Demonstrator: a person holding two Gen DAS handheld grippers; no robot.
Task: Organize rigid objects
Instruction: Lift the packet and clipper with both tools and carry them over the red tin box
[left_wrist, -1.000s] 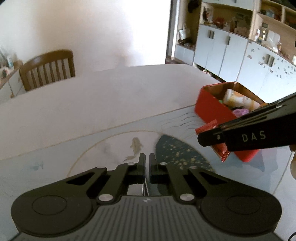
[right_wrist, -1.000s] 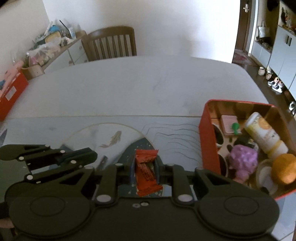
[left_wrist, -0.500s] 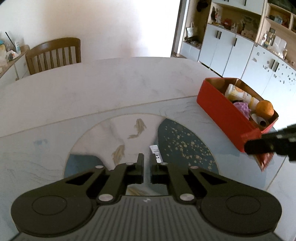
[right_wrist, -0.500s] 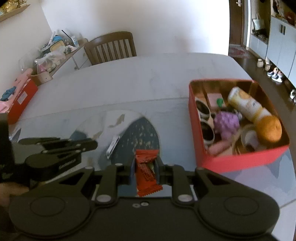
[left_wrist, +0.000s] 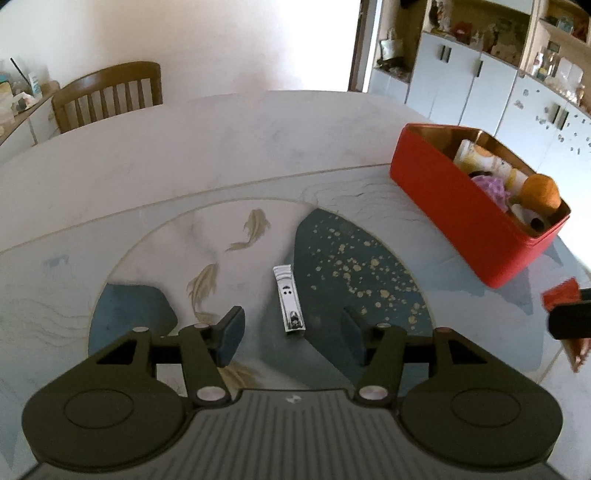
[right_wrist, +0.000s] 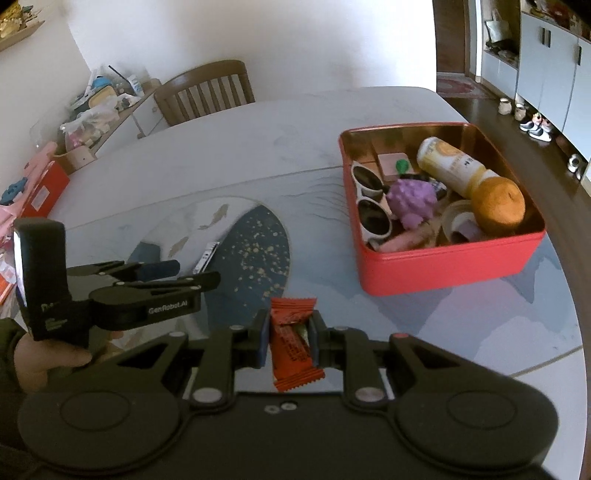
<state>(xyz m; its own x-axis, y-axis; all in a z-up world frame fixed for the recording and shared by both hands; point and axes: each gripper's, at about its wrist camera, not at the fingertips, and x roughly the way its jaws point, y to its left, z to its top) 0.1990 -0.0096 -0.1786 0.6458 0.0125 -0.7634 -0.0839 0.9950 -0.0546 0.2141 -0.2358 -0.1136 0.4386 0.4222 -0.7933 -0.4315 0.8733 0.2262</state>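
A silver nail clipper (left_wrist: 289, 299) lies on the patterned mat, between and just ahead of the fingertips of my open left gripper (left_wrist: 291, 328); it also shows in the right wrist view (right_wrist: 207, 254). My right gripper (right_wrist: 286, 334) is shut on a red snack packet (right_wrist: 293, 345), held above the mat to the lower left of the red tin box (right_wrist: 447, 258). The box holds white sunglasses (right_wrist: 371, 201), a purple toy (right_wrist: 412, 201), an orange (right_wrist: 498, 203), a yellow bottle (right_wrist: 448, 164) and other small items. In the left wrist view the box (left_wrist: 458, 210) stands at the right.
The table (left_wrist: 184, 155) carries a mat with fish and a dark speckled patch (left_wrist: 354, 266). A wooden chair (right_wrist: 205, 90) stands at the far side. A cluttered sideboard (right_wrist: 96, 114) is at the left, white cabinets (left_wrist: 480, 85) at the right. The table edge (right_wrist: 576, 280) curves at the right.
My left gripper has opened and drawn back, bringing the nail clipper between its fingers. My right gripper has moved back and right with the packet, away from the left one.
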